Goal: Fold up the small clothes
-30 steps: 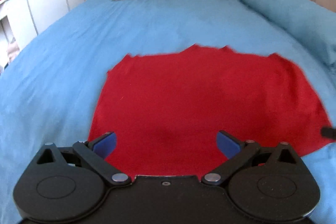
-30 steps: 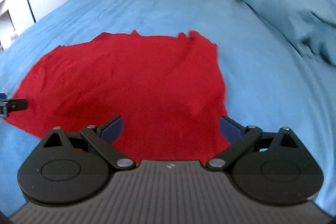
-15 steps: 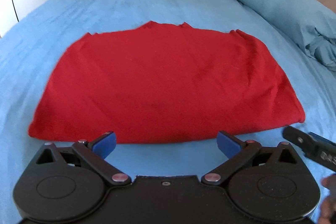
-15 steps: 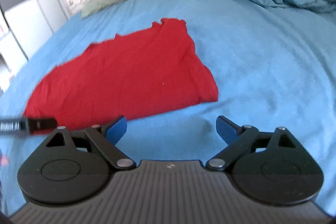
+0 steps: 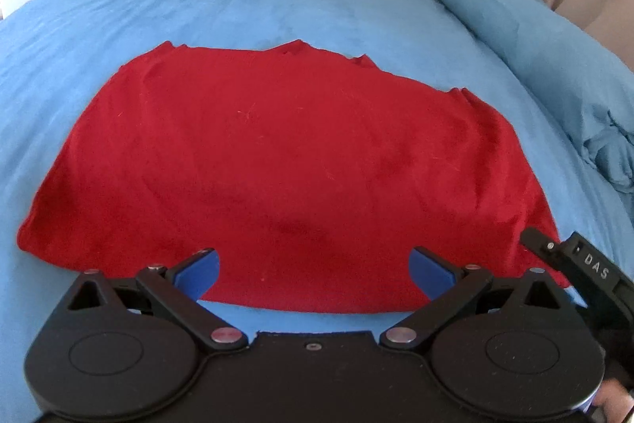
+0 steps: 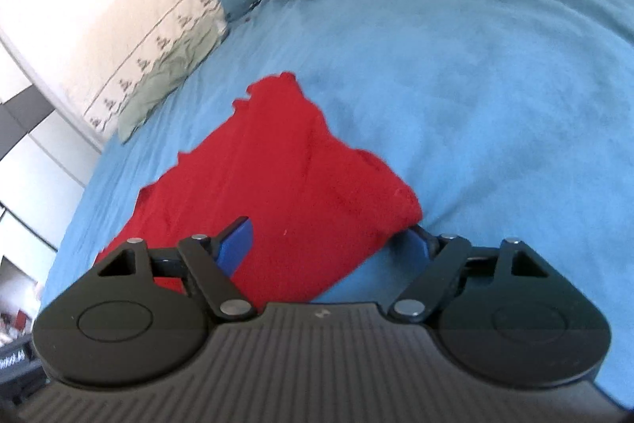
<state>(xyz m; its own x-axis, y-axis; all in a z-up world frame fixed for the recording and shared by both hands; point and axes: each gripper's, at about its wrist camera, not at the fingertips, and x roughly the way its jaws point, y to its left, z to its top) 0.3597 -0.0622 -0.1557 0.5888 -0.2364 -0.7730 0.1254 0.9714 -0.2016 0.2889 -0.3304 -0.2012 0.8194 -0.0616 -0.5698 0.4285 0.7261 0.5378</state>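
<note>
- Left wrist view: the red garment (image 5: 277, 177) is lying flat on the bed (image 5: 198, 10), looking already folded once, with its doubled edge nearest the camera. The left claw (image 5: 313, 270) is hovering spread over that near edge, pinching nothing. The right claw (image 5: 554, 252) is reaching in at the garment's near right corner. More folds seem to be left.
- Compared with half a second ago, this view is sitting closer, with the near edge now running between the fingers instead of ahead of them.
- Right wrist view: the right claw (image 6: 331, 242) is standing spread around the garment's (image 6: 277, 193) near corner, one blue finger (image 6: 235, 244) lying over the cloth and the other partly hidden beside the corner. It is not yet pinching. Half a second ago it was hanging short of the cloth; now the corner is lying between its fingers.
</note>
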